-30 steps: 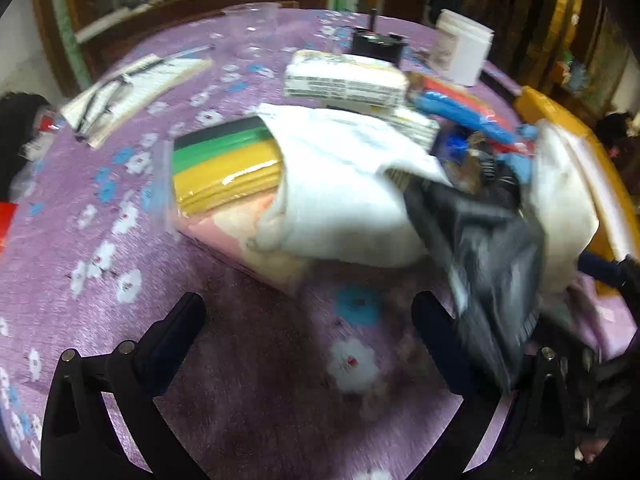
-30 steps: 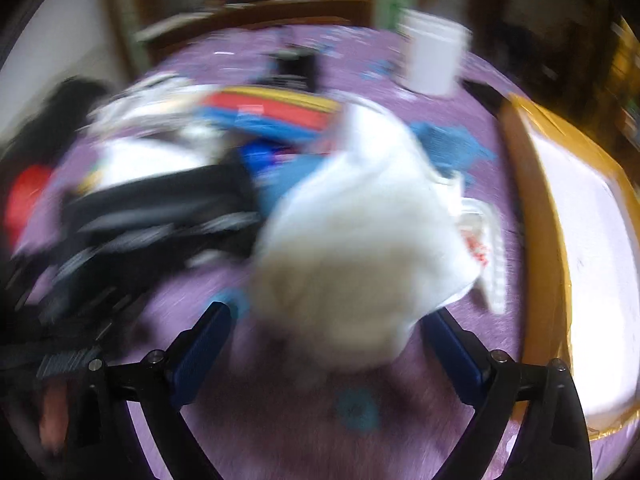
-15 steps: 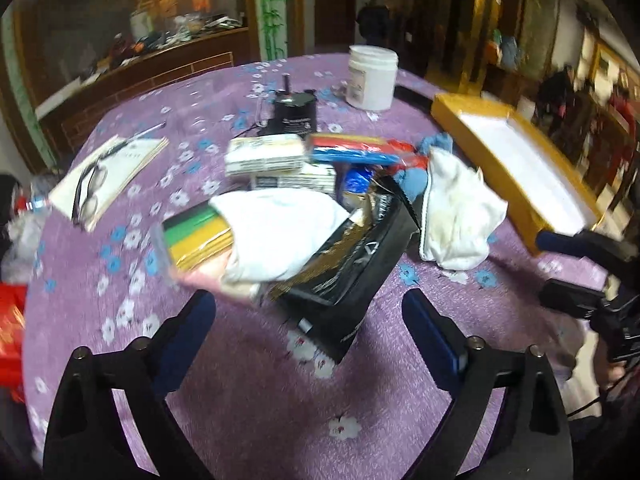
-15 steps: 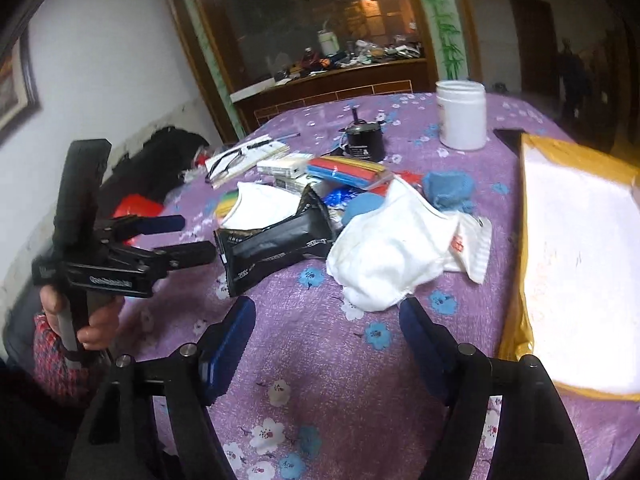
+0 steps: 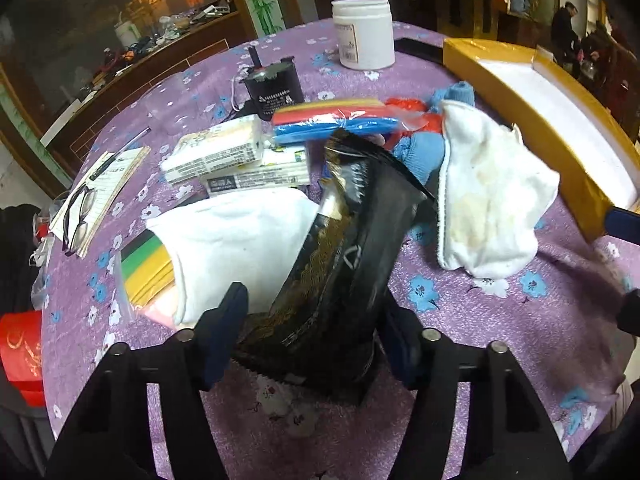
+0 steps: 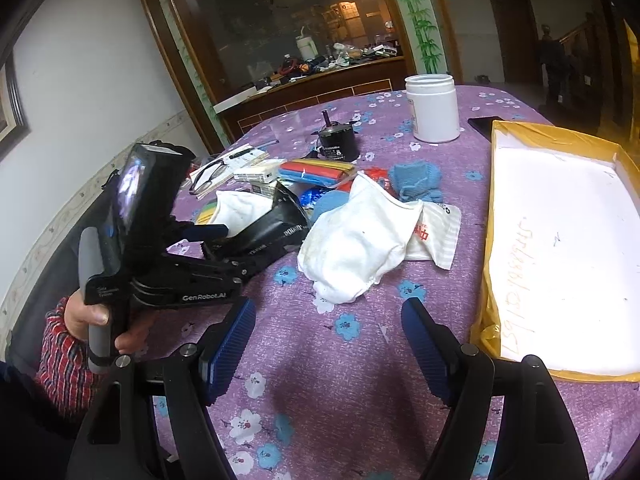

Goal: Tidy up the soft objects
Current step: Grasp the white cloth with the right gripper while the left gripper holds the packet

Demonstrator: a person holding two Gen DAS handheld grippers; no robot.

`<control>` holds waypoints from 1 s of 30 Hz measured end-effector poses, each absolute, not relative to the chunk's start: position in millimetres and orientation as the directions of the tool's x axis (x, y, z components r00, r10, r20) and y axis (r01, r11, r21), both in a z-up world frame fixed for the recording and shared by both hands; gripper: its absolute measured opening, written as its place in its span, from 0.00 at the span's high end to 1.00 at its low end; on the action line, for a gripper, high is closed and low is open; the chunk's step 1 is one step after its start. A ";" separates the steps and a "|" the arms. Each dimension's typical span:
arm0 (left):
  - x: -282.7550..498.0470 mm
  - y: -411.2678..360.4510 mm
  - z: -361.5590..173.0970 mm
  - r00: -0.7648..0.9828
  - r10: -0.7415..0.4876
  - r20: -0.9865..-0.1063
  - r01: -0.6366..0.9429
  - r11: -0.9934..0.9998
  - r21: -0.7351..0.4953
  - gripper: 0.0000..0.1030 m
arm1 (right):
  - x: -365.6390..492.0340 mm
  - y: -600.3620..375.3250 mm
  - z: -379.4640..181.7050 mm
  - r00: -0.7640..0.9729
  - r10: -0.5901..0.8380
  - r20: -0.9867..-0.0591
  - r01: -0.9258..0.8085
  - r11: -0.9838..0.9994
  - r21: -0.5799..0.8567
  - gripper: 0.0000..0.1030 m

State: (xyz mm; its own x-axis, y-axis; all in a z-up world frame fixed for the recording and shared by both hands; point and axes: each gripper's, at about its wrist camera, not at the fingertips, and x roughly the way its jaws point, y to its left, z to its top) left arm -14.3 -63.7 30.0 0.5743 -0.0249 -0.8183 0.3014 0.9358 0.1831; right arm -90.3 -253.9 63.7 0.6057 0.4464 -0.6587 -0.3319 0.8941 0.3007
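My left gripper (image 5: pixel 316 328) is open, its jaws standing on either side of the near end of a black foil pouch (image 5: pixel 344 264) that lies on the purple cloth; the pouch also shows in the right wrist view (image 6: pixel 272 228). A white cloth (image 5: pixel 240 236) lies left of the pouch over a pack of coloured sheets (image 5: pixel 148 268). A stained white towel (image 5: pixel 488 204) lies to its right and shows in the right wrist view (image 6: pixel 356 236). A blue knit cloth (image 6: pixel 416 180) lies behind it. My right gripper (image 6: pixel 328 344) is open and empty, short of the towel.
A yellow box with a white inside (image 6: pixel 560 248) stands at the right table edge. Behind the pile are tissue packs (image 5: pixel 216 152), a red-yellow-blue pack (image 5: pixel 336 120), a black motor (image 5: pixel 276 88), a white jar (image 5: pixel 364 32), and glasses on a notepad (image 5: pixel 80 216).
Both grippers pulled back from the pile. The left gripper then moved in again until its open jaws flank the black pouch. The right gripper stays back and open.
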 end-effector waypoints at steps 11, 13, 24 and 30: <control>-28.7 -39.7 42.1 0.588 -0.171 -0.791 0.291 0.957 0.010 0.46 | -59.2 -221.5 68.2 0.626 0.326 -0.709 -0.400 0.914 0.068 0.33; -28.7 -38.8 40.7 0.583 -0.180 -0.792 0.295 0.956 0.000 0.46 | -49.4 -213.0 65.7 0.621 0.298 -0.725 -0.414 0.910 0.020 0.33; -26.3 -37.8 36.9 0.567 -0.204 -0.798 0.307 0.951 -0.025 0.46 | -33.7 -196.4 43.4 0.553 0.215 -0.805 -0.393 0.919 -0.025 0.96; -39.5 -43.9 49.1 0.554 -0.291 -0.780 0.368 0.926 -0.084 0.46 | -74.4 -231.3 81.2 0.579 0.406 -0.707 -0.413 0.894 0.174 0.96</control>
